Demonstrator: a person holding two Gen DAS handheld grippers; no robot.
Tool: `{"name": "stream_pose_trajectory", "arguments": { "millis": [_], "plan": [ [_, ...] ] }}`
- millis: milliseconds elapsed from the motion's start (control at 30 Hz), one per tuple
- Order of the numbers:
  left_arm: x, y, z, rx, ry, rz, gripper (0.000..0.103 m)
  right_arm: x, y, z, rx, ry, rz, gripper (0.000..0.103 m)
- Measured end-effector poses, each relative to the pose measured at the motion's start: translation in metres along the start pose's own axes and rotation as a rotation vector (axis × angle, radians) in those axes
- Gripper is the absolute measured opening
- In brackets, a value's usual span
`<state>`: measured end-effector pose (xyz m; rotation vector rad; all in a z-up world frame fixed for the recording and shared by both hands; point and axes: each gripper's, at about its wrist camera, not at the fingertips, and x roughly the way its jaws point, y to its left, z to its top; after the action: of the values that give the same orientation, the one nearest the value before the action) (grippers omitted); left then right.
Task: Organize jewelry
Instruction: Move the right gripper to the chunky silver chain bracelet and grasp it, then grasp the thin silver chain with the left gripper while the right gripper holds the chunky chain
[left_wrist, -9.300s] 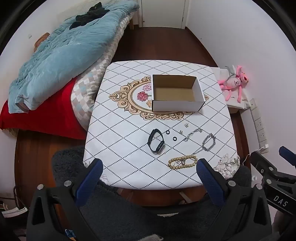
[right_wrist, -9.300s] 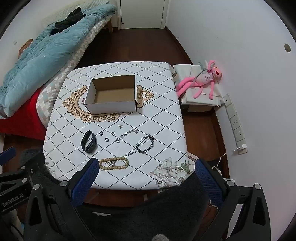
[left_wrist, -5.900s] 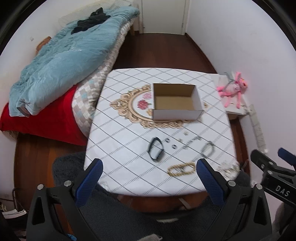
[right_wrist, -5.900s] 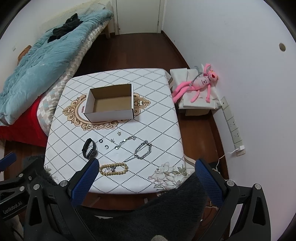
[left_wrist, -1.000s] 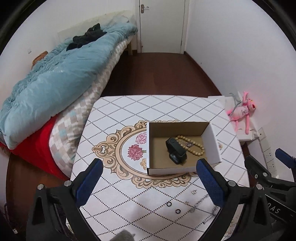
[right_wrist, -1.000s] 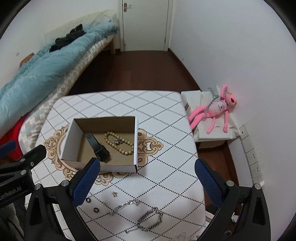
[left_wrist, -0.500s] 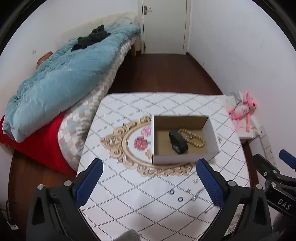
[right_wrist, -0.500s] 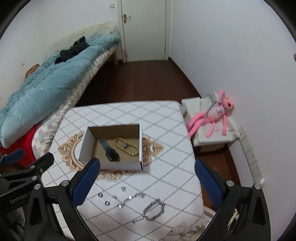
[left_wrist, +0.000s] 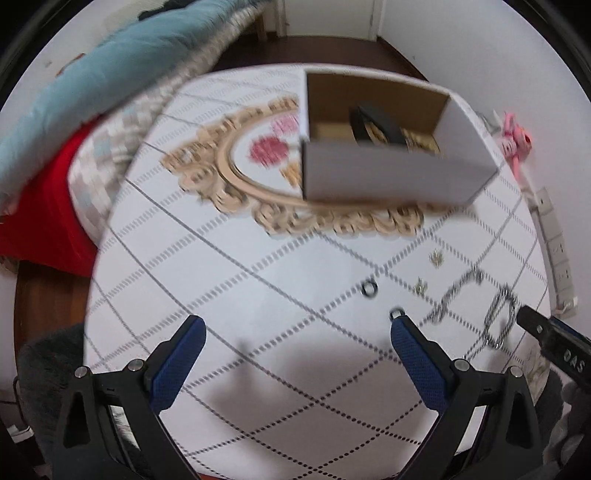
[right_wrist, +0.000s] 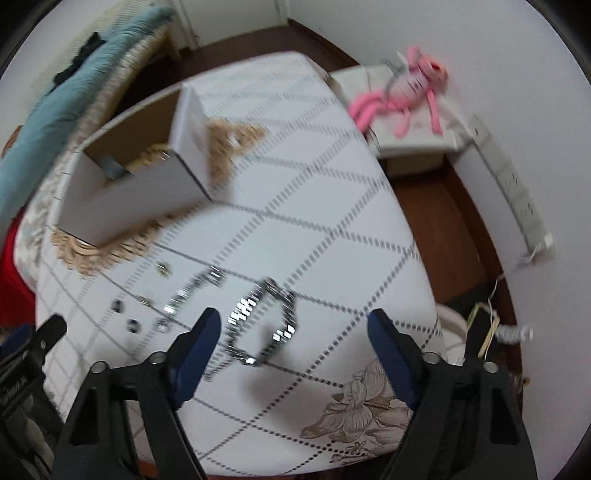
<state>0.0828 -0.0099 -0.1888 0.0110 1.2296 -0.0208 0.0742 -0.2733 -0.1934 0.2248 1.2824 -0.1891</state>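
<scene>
A white cardboard box (left_wrist: 388, 177) stands on the patterned tablecloth (left_wrist: 229, 280) and holds a black wristband (left_wrist: 373, 120) and a wooden bead bracelet (left_wrist: 417, 138). Two small rings (left_wrist: 369, 287), small earrings (left_wrist: 436, 257), a thin silver chain (left_wrist: 456, 291) and a silver link bracelet (right_wrist: 264, 325) lie on the cloth in front of the box (right_wrist: 129, 192). My left gripper (left_wrist: 295, 332) is open, low over the cloth, its right finger tip beside one ring (left_wrist: 396, 314). My right gripper (right_wrist: 293, 325) is open, just above the link bracelet.
A bed with a blue quilt (left_wrist: 92, 74) and a red sheet lies left of the table. A pink plush toy (right_wrist: 402, 90) sits on a white stand to the right, near a wall power strip (right_wrist: 517, 206). The table's front edge is close below both grippers.
Both grippers have dropped from high above the table to just over the cloth. The left is now near the rings, the right over the silver link bracelet. Both frames are motion-blurred.
</scene>
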Motion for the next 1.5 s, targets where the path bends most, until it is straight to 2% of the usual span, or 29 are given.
{"name": "stream_pose_trajectory", "arguments": {
  "millis": [67, 133, 167, 267, 367, 400, 600, 733, 800, 933, 1000, 1200, 1233, 1267, 1433, 1500],
  "plan": [
    [0.005, -0.005, -0.004, 0.015, 0.012, -0.006, 0.101, 0.011, -0.003, -0.004, 0.013, 0.019, 0.003, 0.077],
    [0.009, -0.012, -0.008, 0.035, 0.022, -0.014, 0.101, 0.02, -0.004, -0.009, 0.018, 0.037, 0.008, 0.068],
    [0.01, -0.014, -0.008, 0.04, 0.023, -0.016, 0.101, 0.023, -0.003, -0.012, 0.016, 0.039, 0.005, 0.067],
    [0.01, -0.023, -0.009, 0.066, 0.017, -0.023, 0.101, 0.021, 0.005, -0.014, -0.023, 0.006, -0.029, 0.054],
    [0.011, -0.031, -0.008, 0.08, 0.013, -0.034, 0.101, 0.018, 0.011, -0.015, -0.066, -0.023, -0.06, 0.028],
    [0.012, -0.033, -0.007, 0.084, 0.013, -0.038, 0.1, 0.017, 0.012, -0.014, -0.069, -0.027, -0.054, 0.008],
    [0.016, -0.045, -0.007, 0.112, 0.01, -0.055, 0.1, 0.014, 0.001, -0.011, -0.035, -0.034, -0.041, 0.008],
    [0.014, -0.059, -0.007, 0.139, 0.003, -0.098, 0.098, 0.013, -0.013, -0.008, 0.004, -0.04, -0.032, 0.008],
    [0.015, -0.068, -0.007, 0.162, 0.009, -0.125, 0.082, 0.015, -0.018, -0.006, 0.014, -0.038, -0.029, 0.008],
    [0.02, -0.086, -0.006, 0.214, 0.022, -0.148, 0.08, 0.018, -0.025, -0.005, 0.042, -0.032, -0.019, 0.008],
    [0.026, -0.094, -0.005, 0.237, 0.04, -0.152, 0.072, 0.019, -0.027, -0.005, 0.048, -0.029, -0.016, 0.008],
    [0.03, -0.107, 0.0, 0.283, 0.028, -0.137, 0.07, 0.021, -0.031, -0.005, 0.066, -0.024, -0.002, 0.008],
    [0.03, -0.109, 0.001, 0.293, 0.026, -0.14, 0.065, 0.021, -0.031, -0.005, 0.068, -0.024, 0.0, 0.008],
    [0.032, -0.111, 0.002, 0.296, 0.032, -0.139, 0.048, 0.021, -0.031, -0.004, 0.07, -0.024, 0.002, 0.008],
    [0.033, -0.121, 0.003, 0.328, 0.028, -0.126, 0.047, 0.021, -0.033, -0.004, 0.08, -0.024, 0.01, 0.008],
    [0.033, -0.123, 0.002, 0.339, 0.017, -0.123, 0.042, 0.021, -0.034, -0.004, 0.084, -0.024, 0.011, 0.008]
  ]
}}
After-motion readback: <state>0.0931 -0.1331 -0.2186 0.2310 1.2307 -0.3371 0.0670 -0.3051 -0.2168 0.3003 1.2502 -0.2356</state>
